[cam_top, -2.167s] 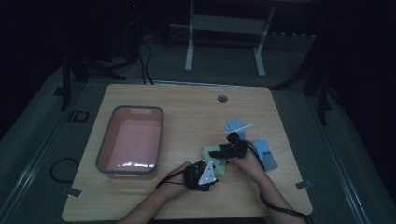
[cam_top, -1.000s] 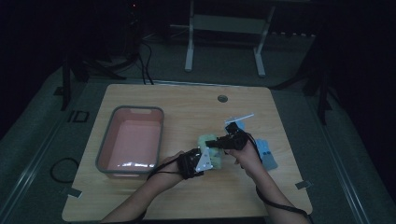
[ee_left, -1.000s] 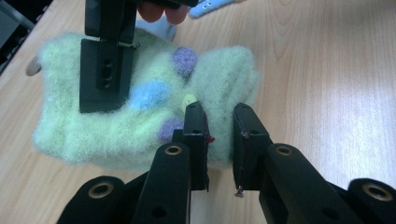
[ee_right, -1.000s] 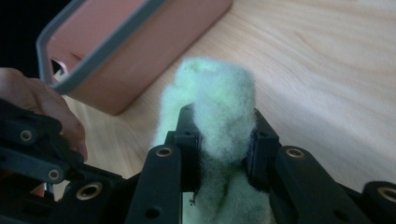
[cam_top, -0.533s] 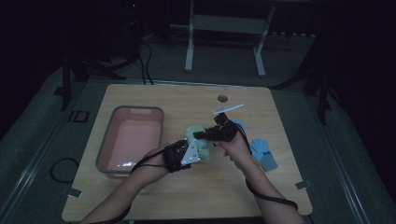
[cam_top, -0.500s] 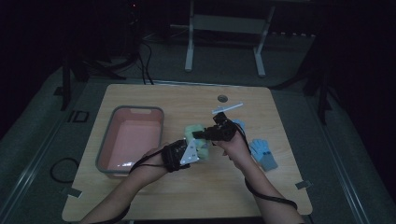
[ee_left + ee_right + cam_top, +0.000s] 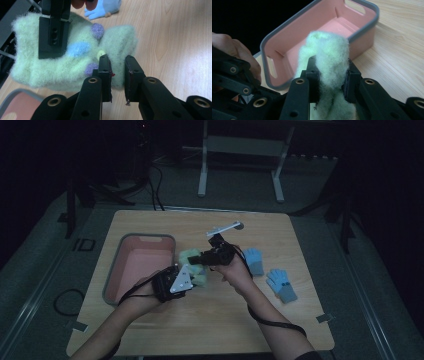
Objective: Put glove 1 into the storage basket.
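A fuzzy pale-green sock (image 7: 190, 258) with blue and purple dots is held just above the table, right beside the pink bin (image 7: 131, 270). My left gripper (image 7: 186, 274) pinches its near edge; in the left gripper view the jaws (image 7: 117, 62) stand nearly together with green fuzz (image 7: 62, 65) between them. My right gripper (image 7: 204, 259) clamps the sock's other end. In the right gripper view the sock (image 7: 329, 50) bulges up between the jaws of the right gripper (image 7: 331, 72), with the pink bin (image 7: 362, 15) behind it.
Two blue gloves (image 7: 254, 261) (image 7: 281, 286) lie on the wooden table to the right of my hands. One blue glove (image 7: 105, 6) shows past the sock in the left gripper view. A small round hole (image 7: 239, 225) sits near the table's far edge.
Both grippers have carried the green sock leftward, from beside the blue gloves to the pink bin's right wall. Both stayed closed on it.
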### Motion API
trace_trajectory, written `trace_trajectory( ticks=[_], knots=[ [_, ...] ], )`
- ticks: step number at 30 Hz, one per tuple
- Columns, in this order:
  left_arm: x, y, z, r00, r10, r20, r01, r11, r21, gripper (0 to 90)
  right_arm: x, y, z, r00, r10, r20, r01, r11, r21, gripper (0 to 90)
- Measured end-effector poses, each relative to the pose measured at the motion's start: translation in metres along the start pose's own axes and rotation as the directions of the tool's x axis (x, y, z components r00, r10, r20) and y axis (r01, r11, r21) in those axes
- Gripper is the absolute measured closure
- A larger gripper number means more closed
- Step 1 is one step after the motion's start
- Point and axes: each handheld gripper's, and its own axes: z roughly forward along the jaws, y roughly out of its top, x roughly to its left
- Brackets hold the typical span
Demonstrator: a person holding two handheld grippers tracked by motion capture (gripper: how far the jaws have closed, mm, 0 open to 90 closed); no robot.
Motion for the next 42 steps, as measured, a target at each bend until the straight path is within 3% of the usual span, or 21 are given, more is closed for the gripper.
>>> trace_trajectory(
  ticks=[10,21,29,37,42],
  knots=[
    [0.009,-0.023,-0.022,0.9994,-0.012,-0.032,0.014,0.9985,0.053,78.5,0.019,0.022,0.031,0.9993,-0.03,-0.022,0.03,0.999,0.011,72.0],
    [0.018,-0.059,-0.047,0.9964,-0.053,-0.066,0.059,0.9933,0.099,78.6,0.04,0.041,0.077,0.9964,-0.065,-0.054,0.066,0.998,0.016,72.0],
    [0.023,-0.085,-0.057,0.9938,-0.089,-0.065,0.097,0.9869,0.129,78.5,0.05,0.049,0.111,0.9942,-0.064,-0.086,0.068,0.997,0.041,72.0],
    [0.03,-0.098,-0.055,0.9948,-0.095,-0.038,0.099,0.9849,0.142,78.6,0.049,0.05,0.127,0.9945,-0.06,-0.085,0.064,0.997,0.05,72.0],
    [0.031,-0.106,-0.043,0.9961,-0.087,-0.018,0.088,0.9826,0.164,78.6,0.042,0.044,0.138,0.9964,-0.048,-0.07,0.054,0.995,0.079,71.9]
  ],
)
